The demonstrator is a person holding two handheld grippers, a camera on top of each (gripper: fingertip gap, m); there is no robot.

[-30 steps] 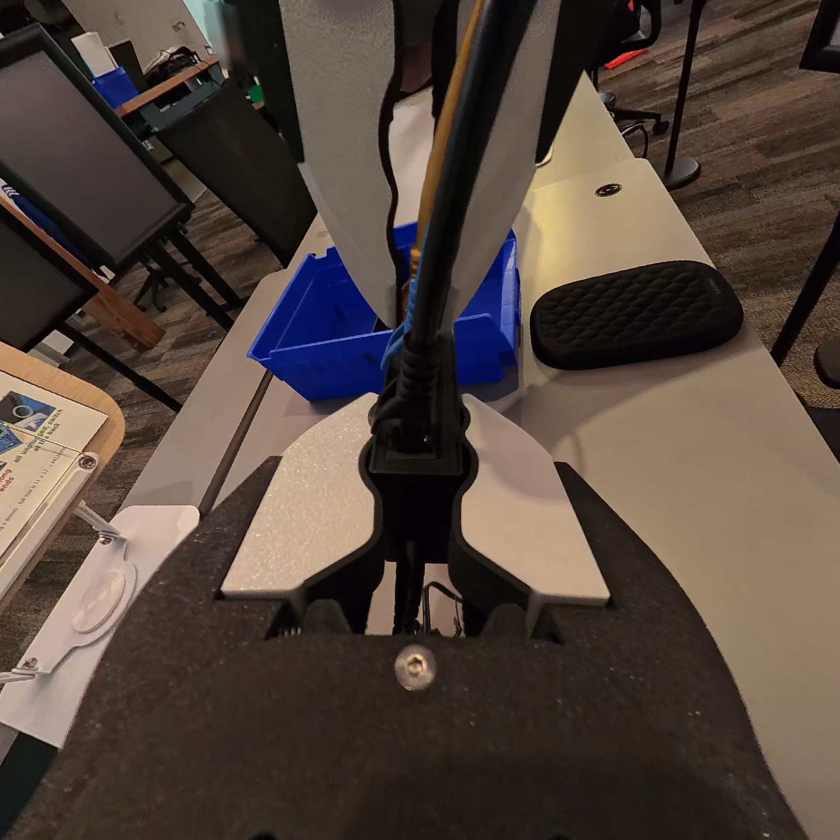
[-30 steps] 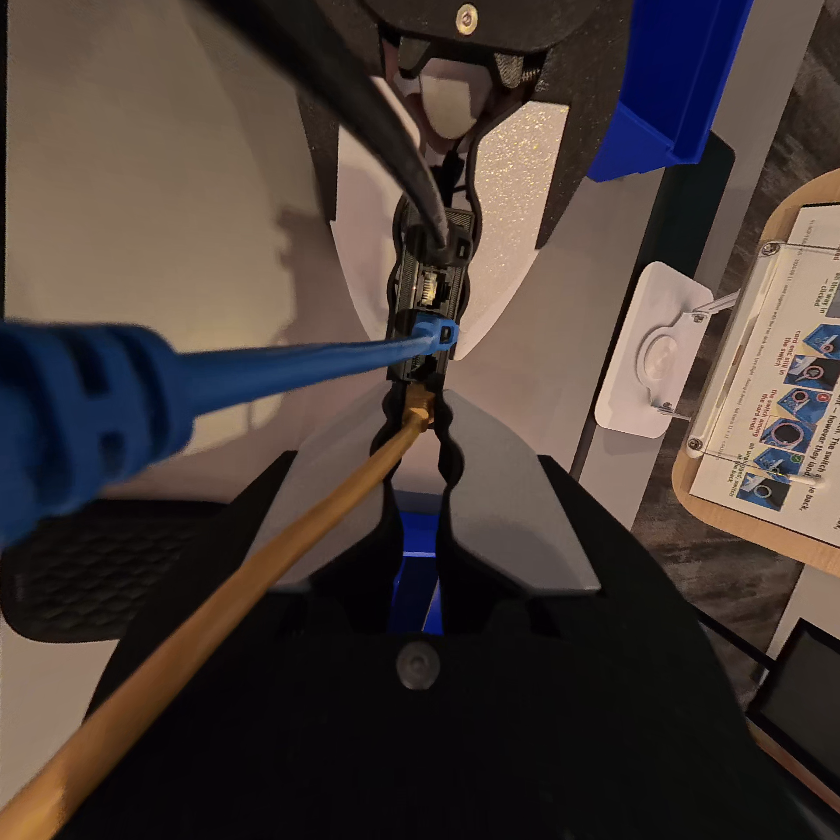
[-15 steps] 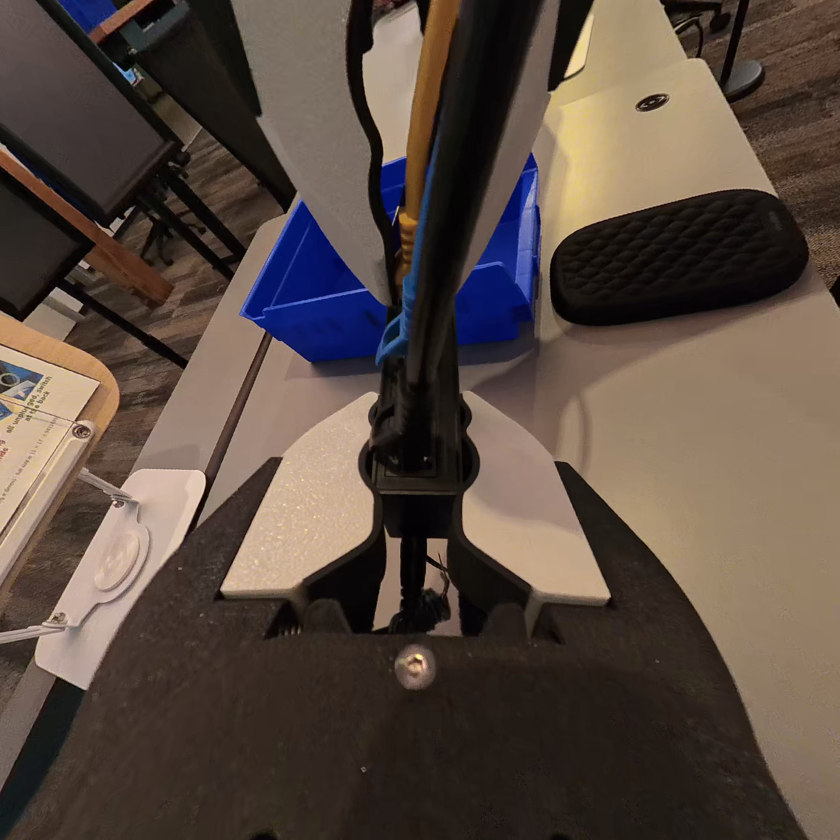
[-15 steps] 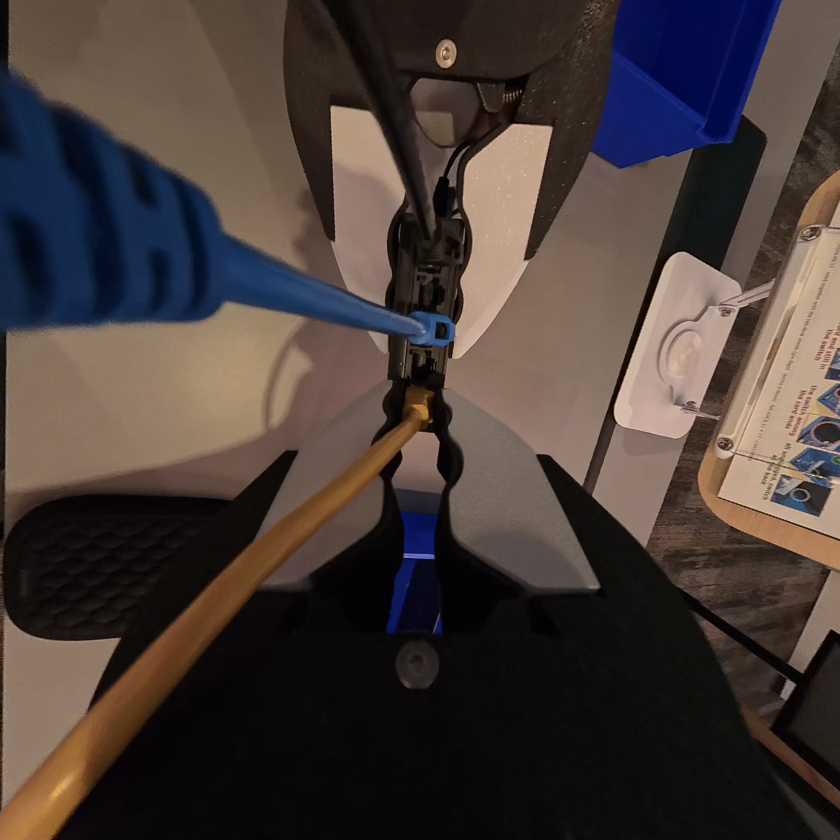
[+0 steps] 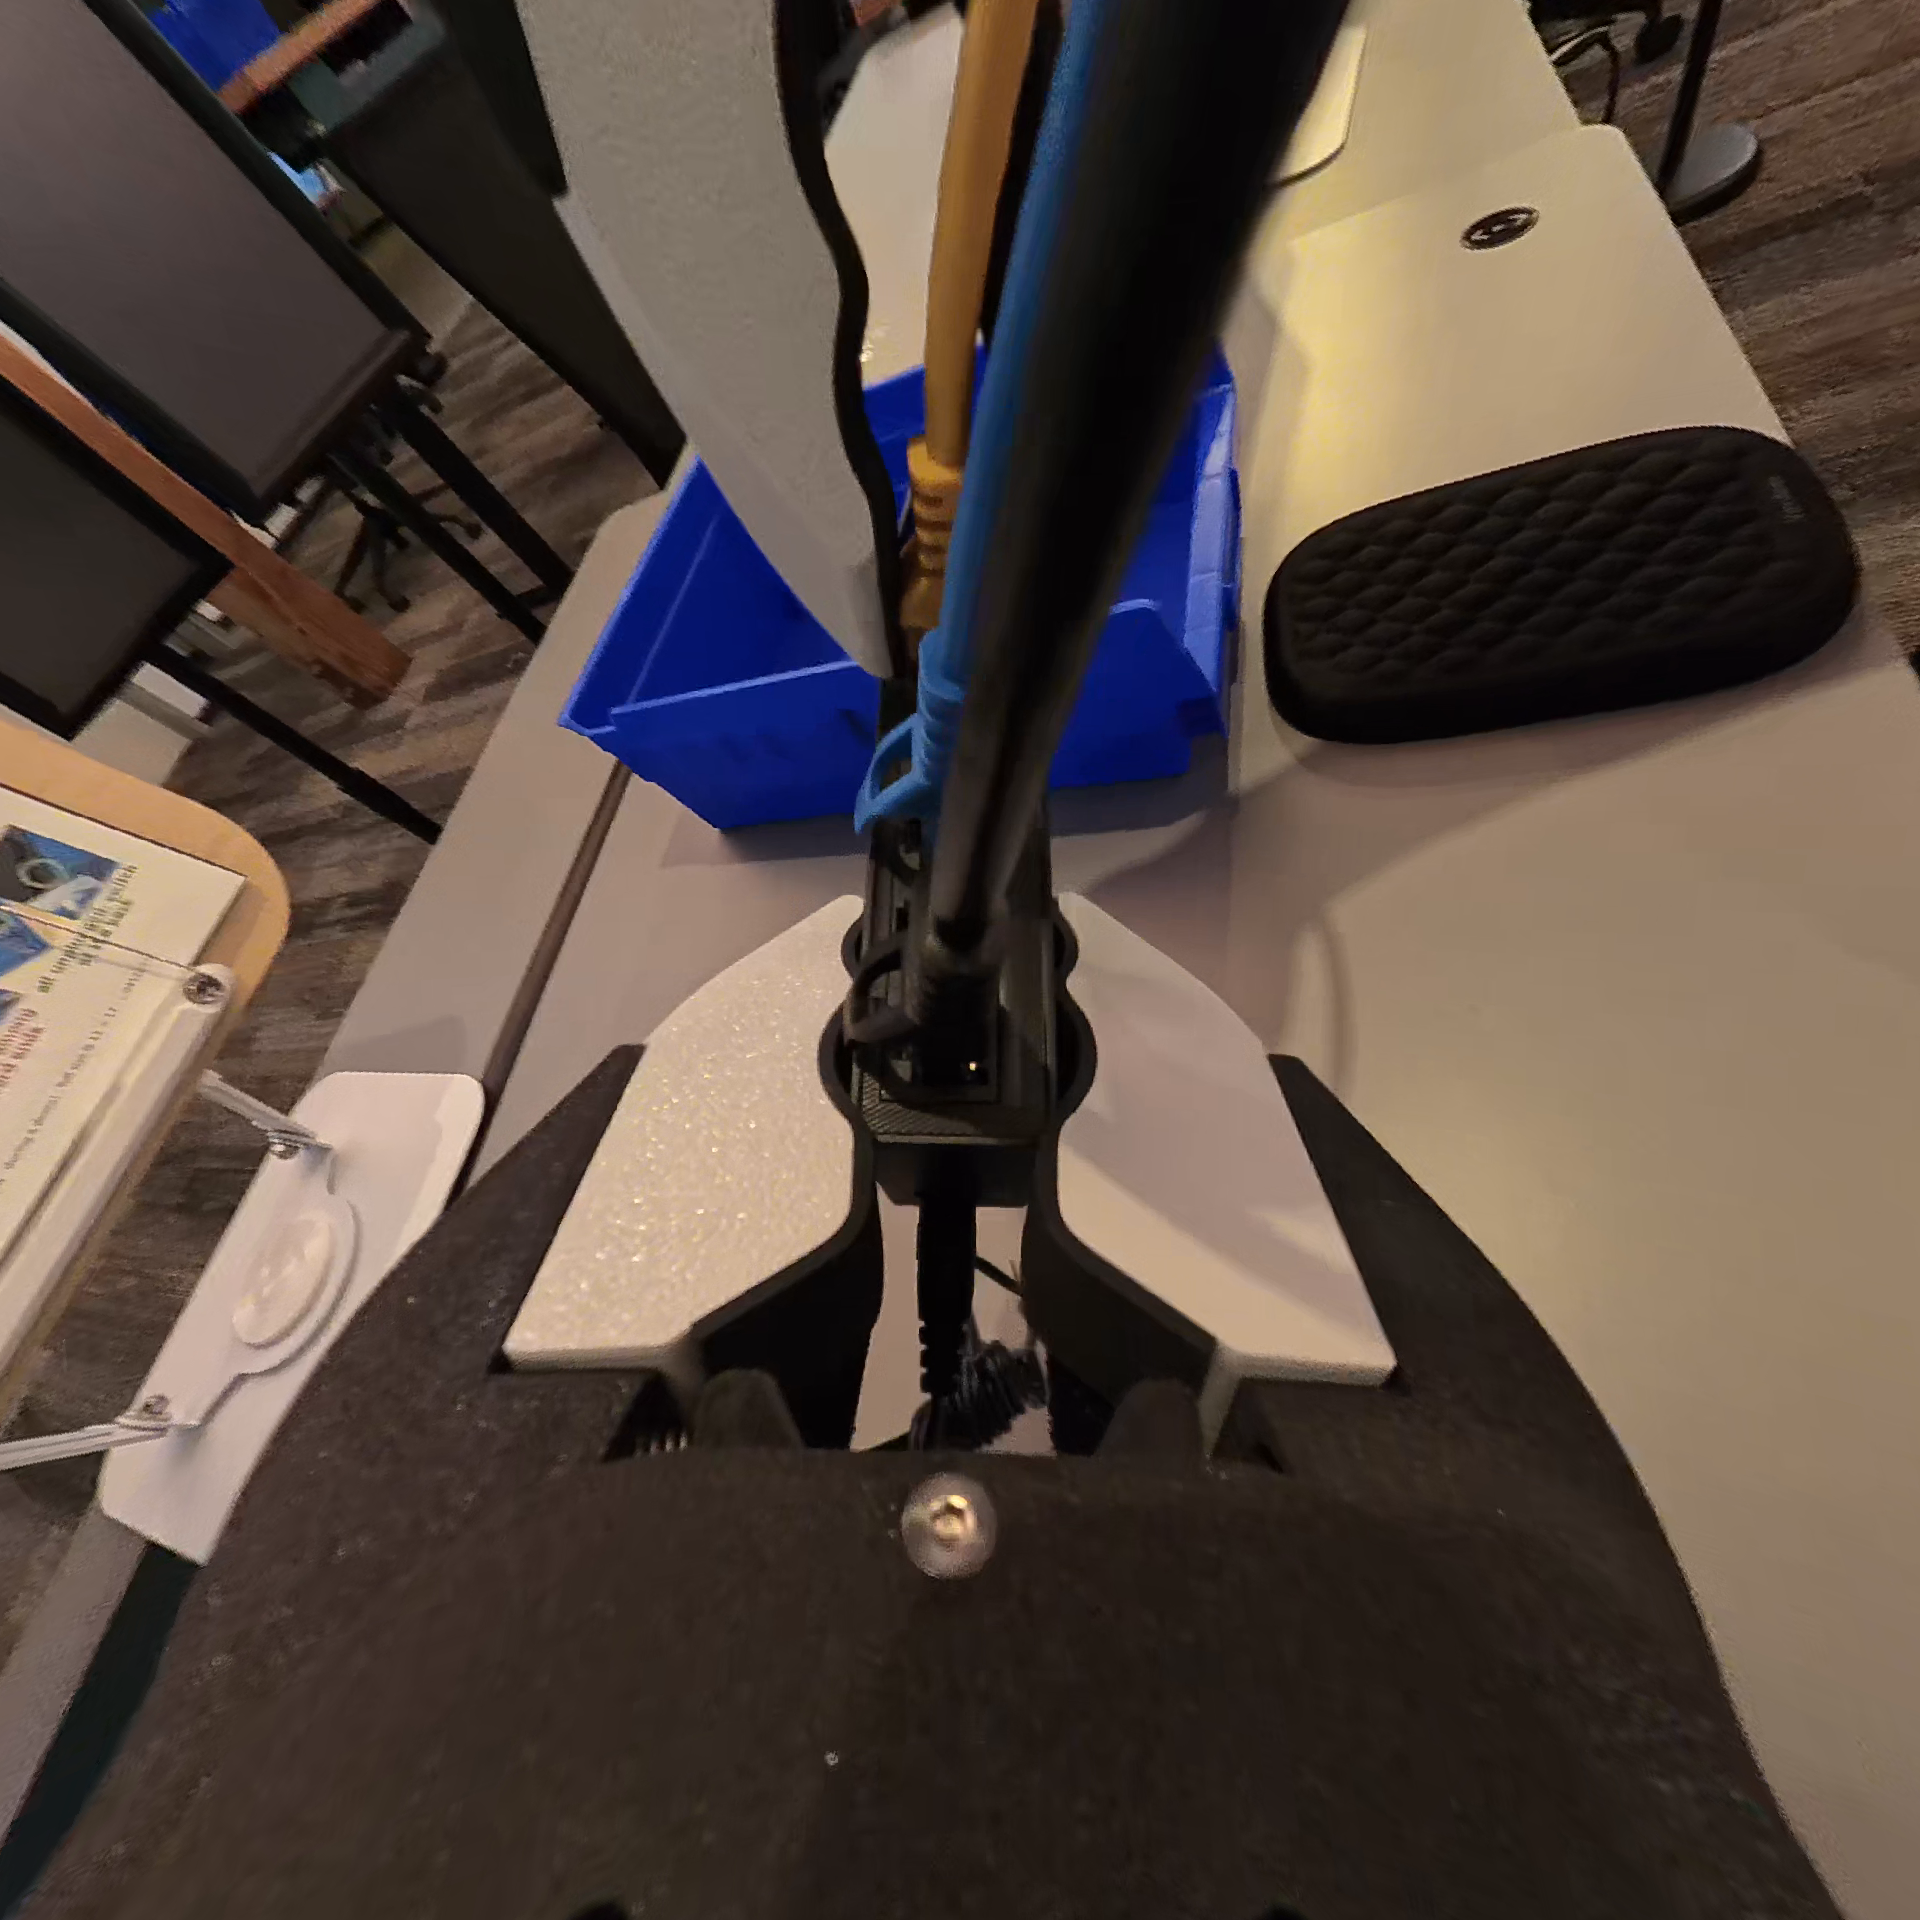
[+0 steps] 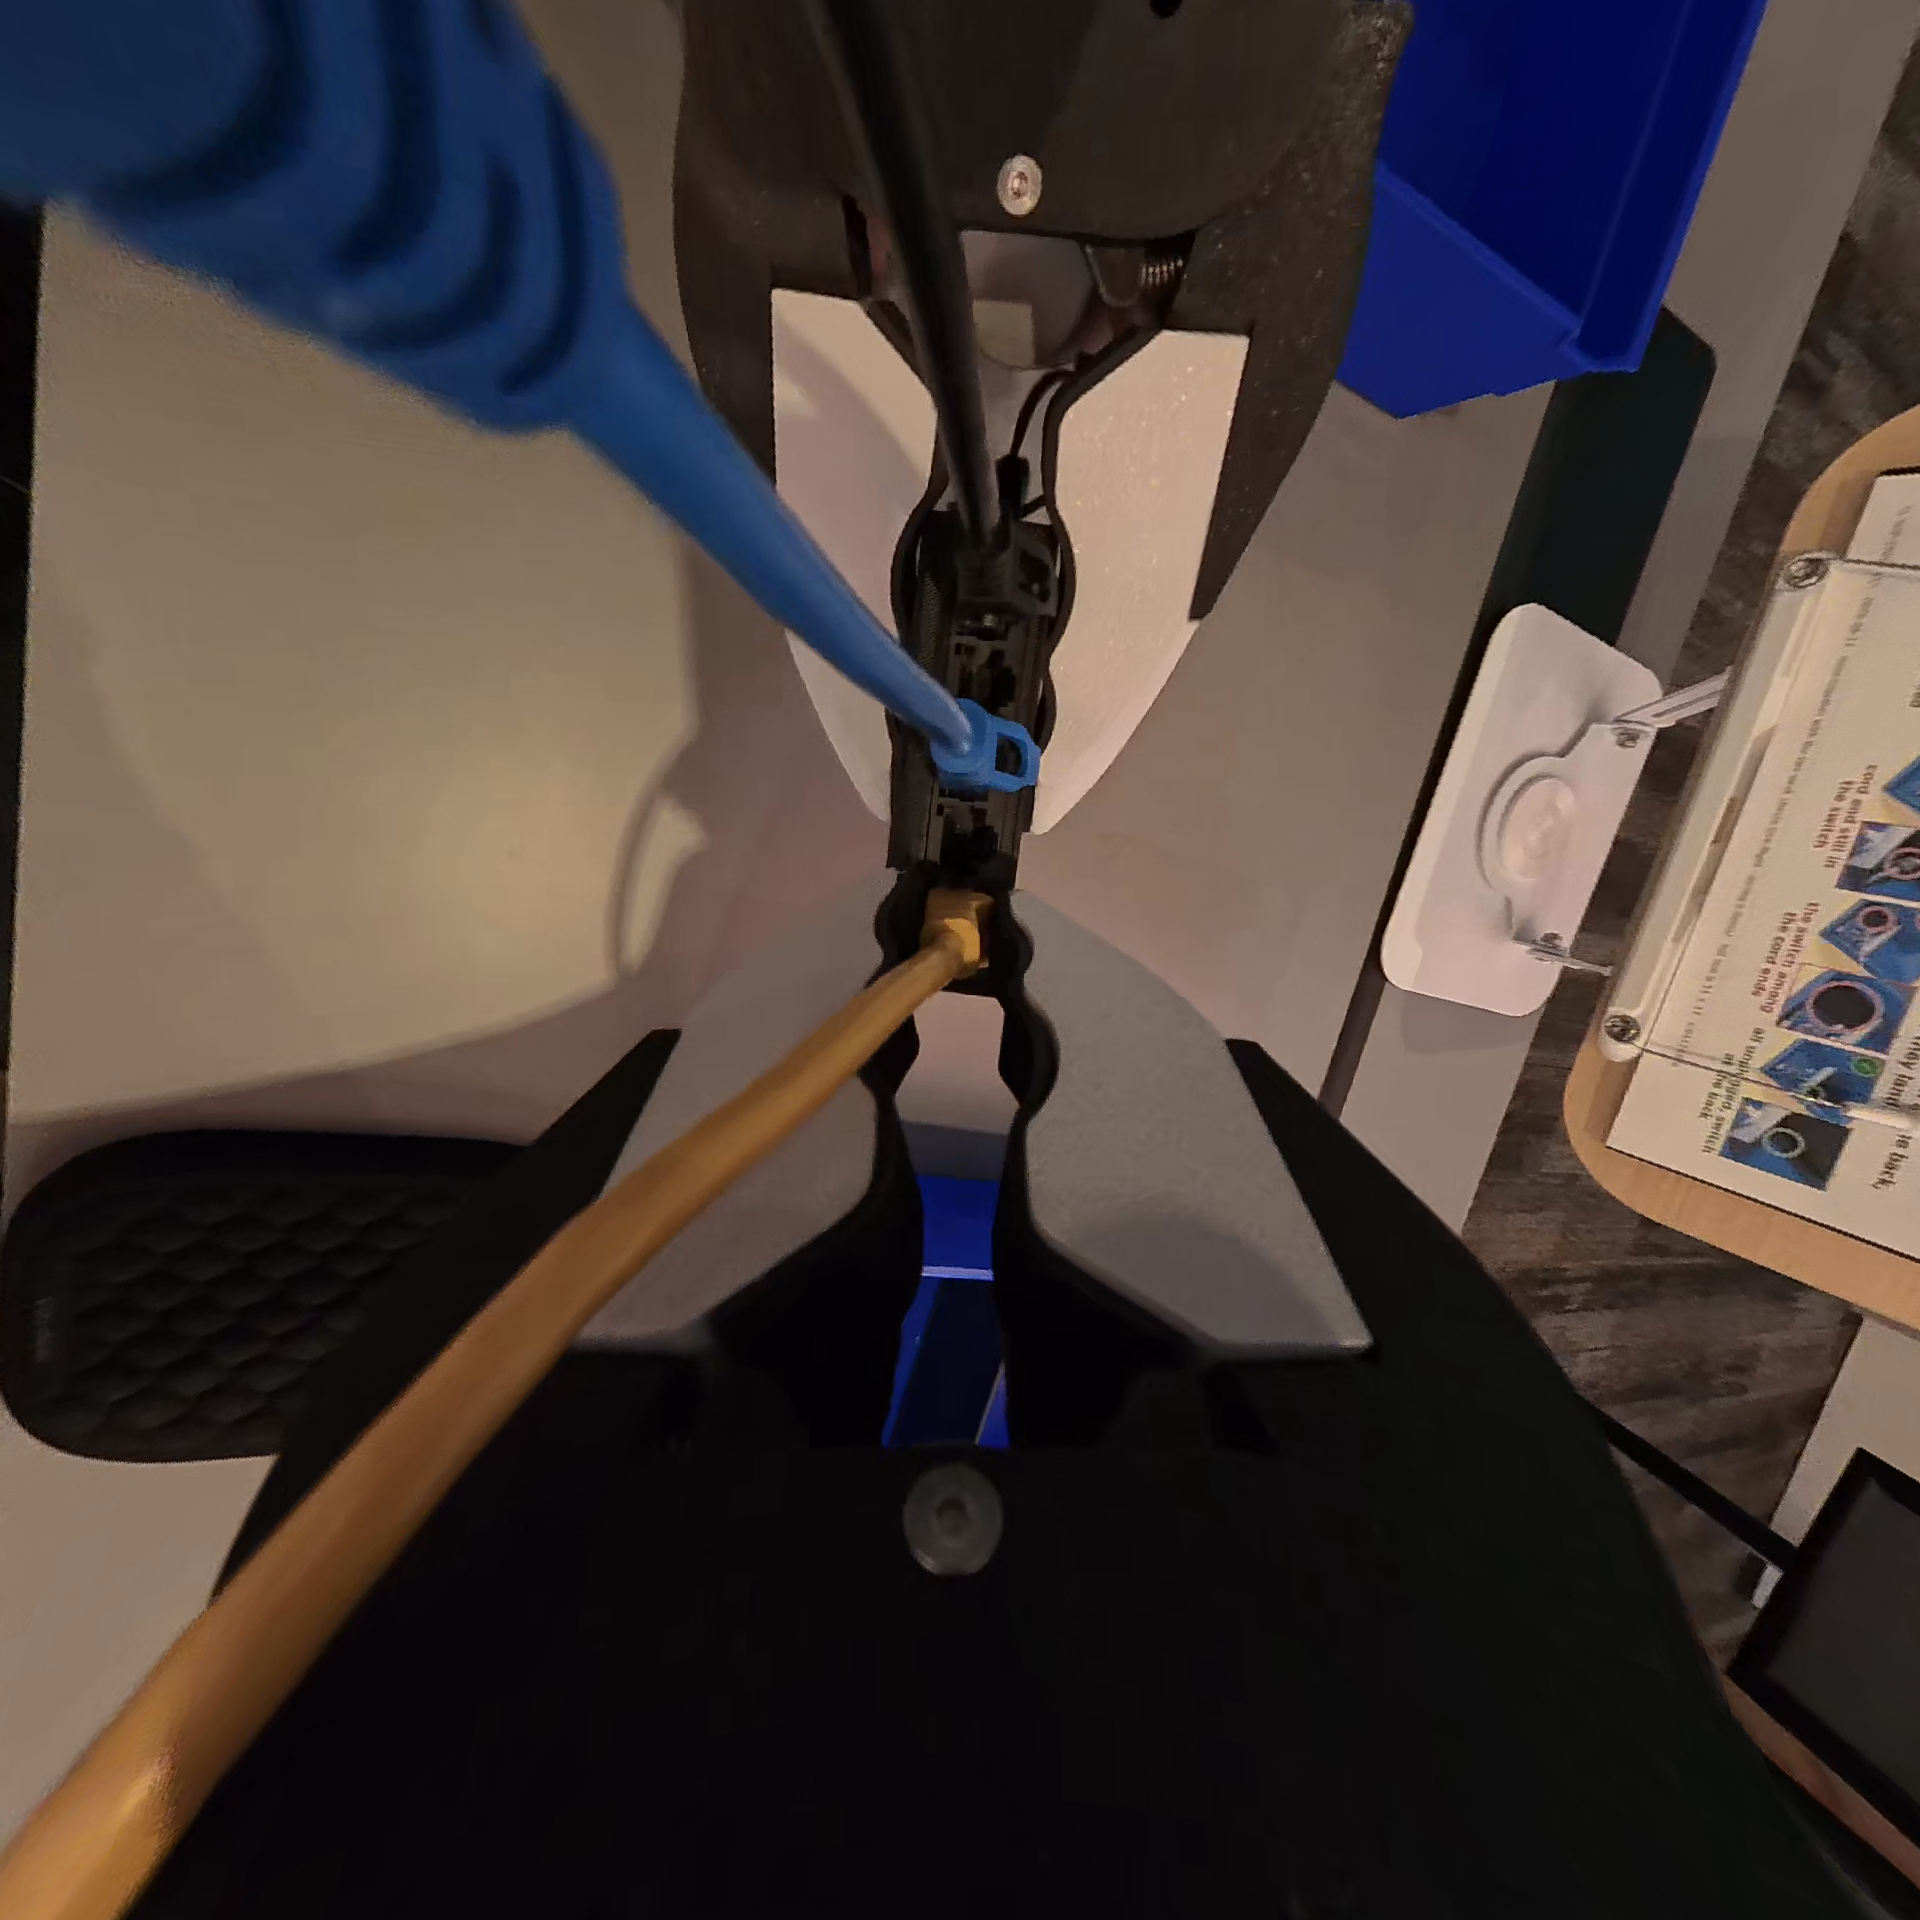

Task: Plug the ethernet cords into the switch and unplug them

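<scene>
My left gripper (image 5: pixel 956 966) is shut on a slim black switch (image 5: pixel 951 1091) and holds it above the grey table (image 5: pixel 1558 1039). A black cord (image 5: pixel 1049 520) and a blue cord (image 5: pixel 914 758) are plugged into it. My right gripper (image 6: pixel 956 935) is shut on the yellow cord's plug (image 6: pixel 961 925), whose tip sits at the end port of the switch (image 6: pixel 971 727). The right wrist view also shows the blue plug (image 6: pixel 992 753) in a middle port and the black cord (image 6: pixel 956 416) at the far end. I cannot tell whether the yellow plug is fully seated.
A blue bin (image 5: pixel 727 675) stands behind the switch. A black padded wrist rest (image 5: pixel 1558 582) lies to the right. A white bracket (image 5: pixel 291 1247) with an instruction card sits at the table's left edge. Dark screens on stands are farther left. My hands' fingertips stand some 5 cm from each other.
Both grippers keep their grasps. The switch and both grippers have tilted and shifted together. The blue cord has swung upward across the right wrist view.
</scene>
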